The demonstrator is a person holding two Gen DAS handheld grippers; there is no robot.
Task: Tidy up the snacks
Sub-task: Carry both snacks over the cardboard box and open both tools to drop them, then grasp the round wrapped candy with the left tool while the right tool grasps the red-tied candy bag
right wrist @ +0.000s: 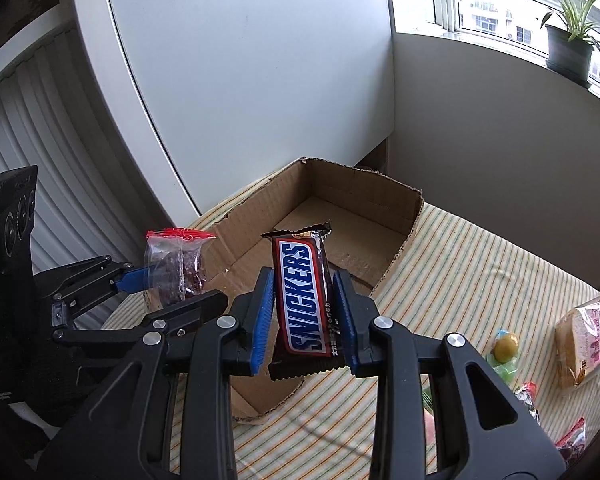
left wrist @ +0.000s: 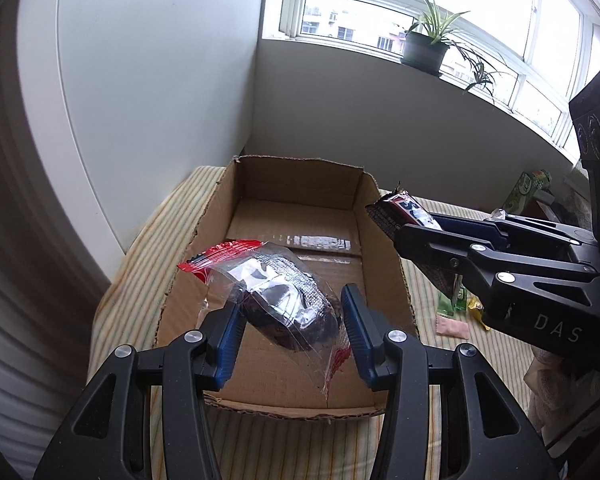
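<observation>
My left claw [left wrist: 292,320] grips a clear packet with red ends [left wrist: 272,292], its dark cake showing through the wrap; the blue pads press the packet from both sides. I hold it above the cardboard box [left wrist: 300,192], over the near half of the box's bare floor. From my right wrist view the same packet [right wrist: 176,264] hangs at the box's left wall.

My right claw [right wrist: 304,312] is closed on a Snickers bar [right wrist: 304,300], which stands lengthwise between the pads with its crimped top end pointing toward the box [right wrist: 364,196]. The bar sits over the box's near corner. Seen from the left wrist, that claw [left wrist: 416,236] holds the bar [left wrist: 404,212] at the box's right wall, just above the rim.

The box lies open on a striped cloth [right wrist: 480,264] covering the table. To the right of the box, well apart from it, loose snacks rest on the cloth: a wrapped sandwich biscuit [right wrist: 586,338], a yellow-green candy [right wrist: 506,346] and a red-edged packet [right wrist: 572,442] at the frame edge. Beyond the box, a potted plant [left wrist: 428,44] stands on the windowsill.
</observation>
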